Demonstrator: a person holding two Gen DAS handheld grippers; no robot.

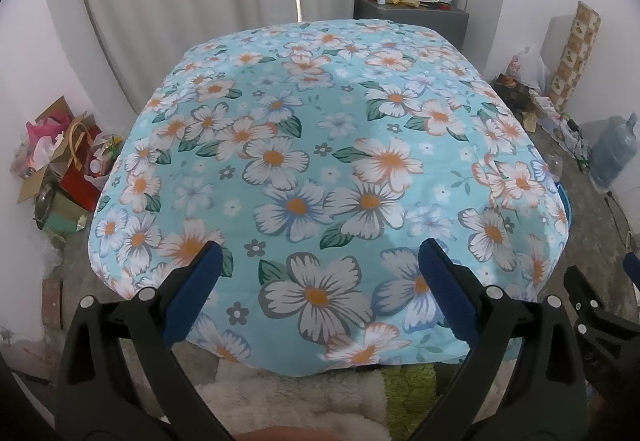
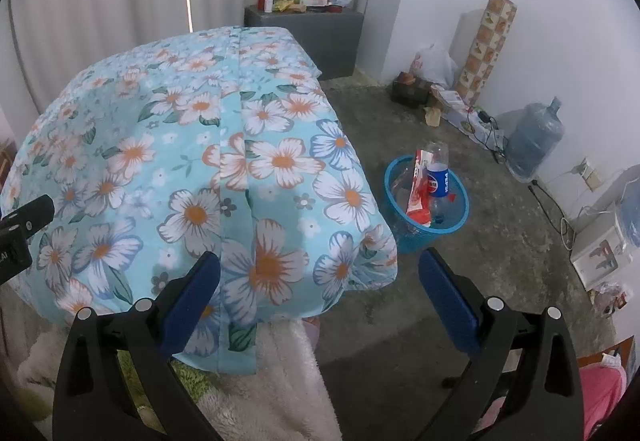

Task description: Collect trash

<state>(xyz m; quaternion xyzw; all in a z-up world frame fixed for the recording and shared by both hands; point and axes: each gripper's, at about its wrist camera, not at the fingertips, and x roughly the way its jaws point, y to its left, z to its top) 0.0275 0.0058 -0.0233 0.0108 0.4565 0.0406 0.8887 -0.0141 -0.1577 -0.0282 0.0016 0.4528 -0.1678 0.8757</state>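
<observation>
Both grippers, left point(image 1: 318, 273) and right point(image 2: 320, 281), hover wide apart and empty over the floral bedcover point(image 1: 320, 161). Trash already sits in the blue basket point(image 2: 460, 215) on the floor, right of the bed. Judged risk: overhanging fabric could snag a finger, or a clumsy reach tip the basket.

Bed point(image 1: 328, 145) under a blue floral sheet point(image 2: 192, 145), bare on top. Right of it, concrete floor point(image 2: 460, 273) carrying a blue basket point(image 2: 404, 237) with a cola bottle point(image 2: 438, 179) and red wrapper point(image 2: 416, 197).

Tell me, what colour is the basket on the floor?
Blue basket; the right wrist view shows it best.
</observation>
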